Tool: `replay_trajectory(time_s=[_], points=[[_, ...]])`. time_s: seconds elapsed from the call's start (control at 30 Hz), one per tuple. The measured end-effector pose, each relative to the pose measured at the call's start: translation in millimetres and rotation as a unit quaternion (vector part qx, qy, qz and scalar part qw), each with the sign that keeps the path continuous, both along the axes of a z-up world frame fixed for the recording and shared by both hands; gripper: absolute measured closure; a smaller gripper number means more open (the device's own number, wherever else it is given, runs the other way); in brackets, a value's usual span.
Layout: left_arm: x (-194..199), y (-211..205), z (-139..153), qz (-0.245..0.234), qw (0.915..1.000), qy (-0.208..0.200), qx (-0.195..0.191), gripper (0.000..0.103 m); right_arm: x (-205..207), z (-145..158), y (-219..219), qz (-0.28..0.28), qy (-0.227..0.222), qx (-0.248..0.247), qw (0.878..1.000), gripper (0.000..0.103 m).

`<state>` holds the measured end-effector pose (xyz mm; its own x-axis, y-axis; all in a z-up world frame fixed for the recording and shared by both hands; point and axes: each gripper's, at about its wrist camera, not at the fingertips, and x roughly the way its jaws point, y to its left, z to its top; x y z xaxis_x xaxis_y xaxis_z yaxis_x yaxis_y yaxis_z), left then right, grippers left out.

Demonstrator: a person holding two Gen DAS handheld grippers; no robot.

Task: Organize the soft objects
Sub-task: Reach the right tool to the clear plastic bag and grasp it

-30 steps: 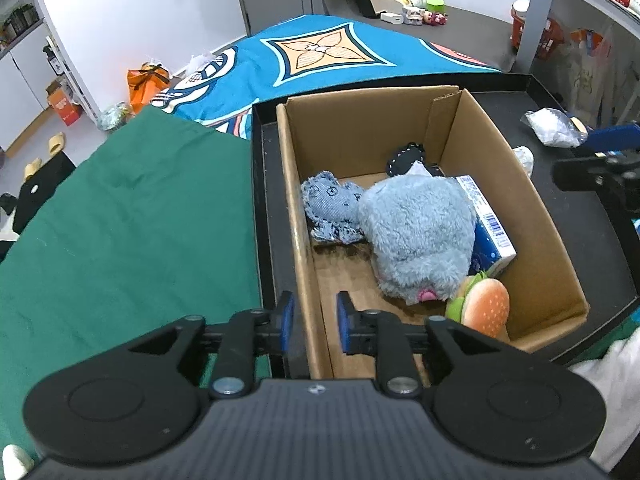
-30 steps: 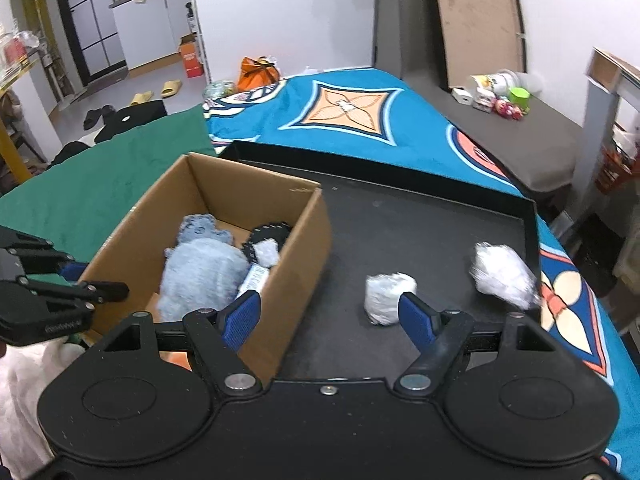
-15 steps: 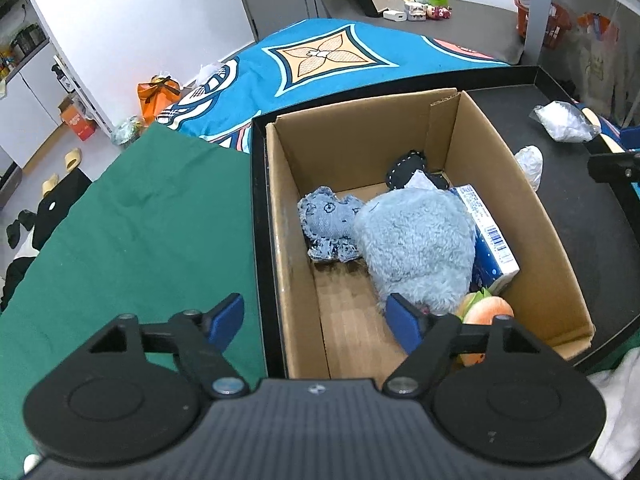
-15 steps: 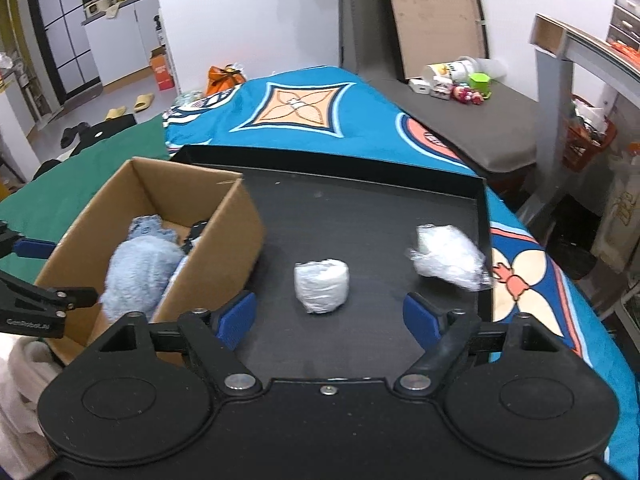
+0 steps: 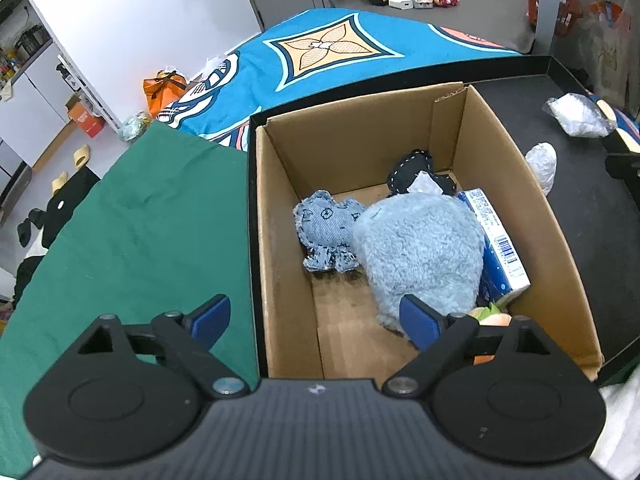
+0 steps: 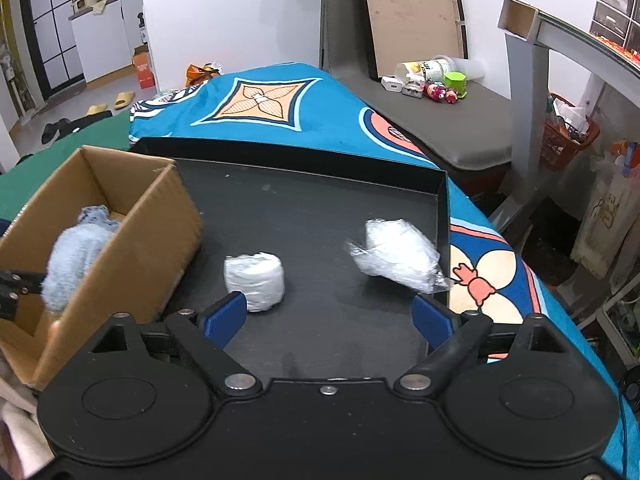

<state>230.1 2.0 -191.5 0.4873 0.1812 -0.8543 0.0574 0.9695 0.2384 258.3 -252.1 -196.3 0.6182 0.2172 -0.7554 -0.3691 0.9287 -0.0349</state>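
The left gripper (image 5: 314, 322) is standing wide apart, its jaws having just been opening, and nothing is lying between the blue pads, which are straddling the near left wall of the cardboard box (image 5: 280, 248) without touching it, as far as the view shows. The right gripper (image 6: 328, 318) is likewise gaping wide, its jaws having just been opening too, with only bare black tray (image 6: 304, 208) between them. Just ahead of its left pad a wrapped white roll (image 6: 255, 280) is sitting on the tray, and ahead of its right pad, near the tray's far right wall, a crumpled clear-wrapped bundle (image 6: 394, 256) is lying (the two are well apart from each other). The box is resting at the tray's left end, left of the right gripper. Inside it, ahead of the left gripper, a fluffy pale-blue plush (image 5: 420, 248) is filling the middle, a denim toy (image 5: 326, 236) is touching its left side, a dark stitched fabric piece (image 5: 412, 166) is leaning in the far corner, a blue carton (image 5: 496, 236) is wedged along the right wall, and a burger toy (image 5: 492, 316) is peeking out beside the left gripper's right finger.
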Motion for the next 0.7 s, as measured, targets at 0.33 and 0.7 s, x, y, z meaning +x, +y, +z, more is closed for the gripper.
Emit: replay_trajectory(time_s=[0.33,0.7], points=[[8,-6,-2,0.006,0.9997,0.005,0.022,0.007,22,-14,-9,0.022,-0.020,-0.030,0.999,0.013],[15,-10,-2,0.007,0.9992,0.005,0.039,0.001,45,-26,-13,0.054,-0.051,-0.067,0.995,0.013]])
